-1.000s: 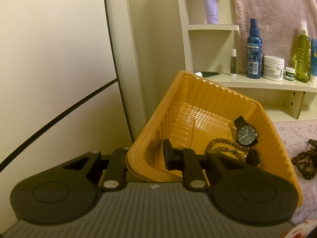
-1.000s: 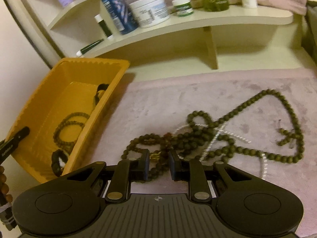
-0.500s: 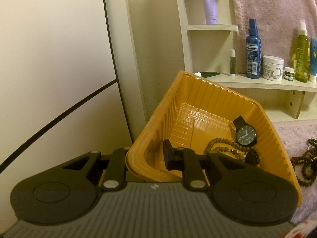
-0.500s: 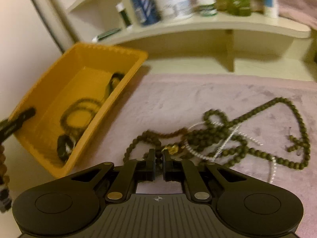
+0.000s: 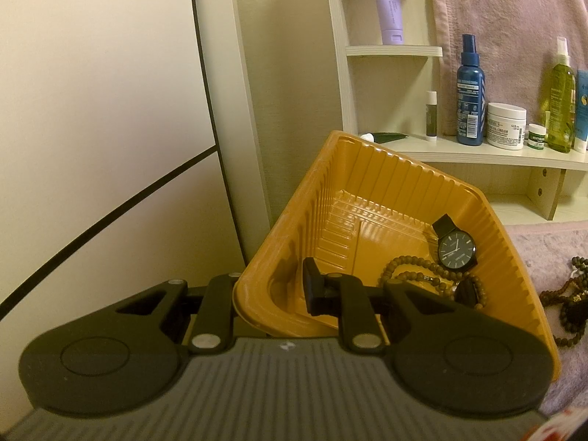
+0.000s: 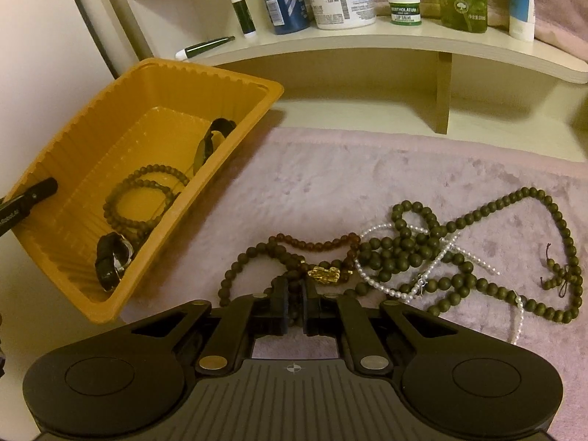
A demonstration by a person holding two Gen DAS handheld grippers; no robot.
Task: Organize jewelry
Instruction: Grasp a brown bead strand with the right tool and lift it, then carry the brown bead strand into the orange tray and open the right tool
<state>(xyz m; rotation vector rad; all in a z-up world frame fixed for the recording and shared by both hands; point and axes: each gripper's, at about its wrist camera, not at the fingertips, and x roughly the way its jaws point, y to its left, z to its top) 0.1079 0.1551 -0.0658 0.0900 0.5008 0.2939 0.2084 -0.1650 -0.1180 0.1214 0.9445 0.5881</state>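
My left gripper (image 5: 273,288) is shut on the near wall of the orange tray (image 5: 371,169), one finger inside and one outside, and holds it tilted. The tray (image 6: 110,110) holds a black watch (image 5: 456,250), a bead bracelet (image 5: 411,270) and a second dark watch (image 6: 112,259). My right gripper (image 6: 294,303) is shut on a dark bead bracelet (image 6: 253,261) at the near end of a tangled pile on the pink mat. The pile includes a long green bead necklace (image 6: 477,217), a pearl strand (image 6: 433,268), brown beads (image 6: 312,244) and a gold charm (image 6: 325,275).
A cream shelf (image 6: 367,42) behind the mat carries a blue spray bottle (image 5: 469,92), a cream jar (image 5: 505,125), a lip salve pot (image 6: 403,7) and green bottles (image 5: 560,106). A wall panel (image 5: 92,110) stands left of the tray. A pink towel (image 5: 514,18) hangs behind.
My right gripper has closed on the dark bead bracelet and drawn back a little with it. The left gripper and the tray have stayed in place.
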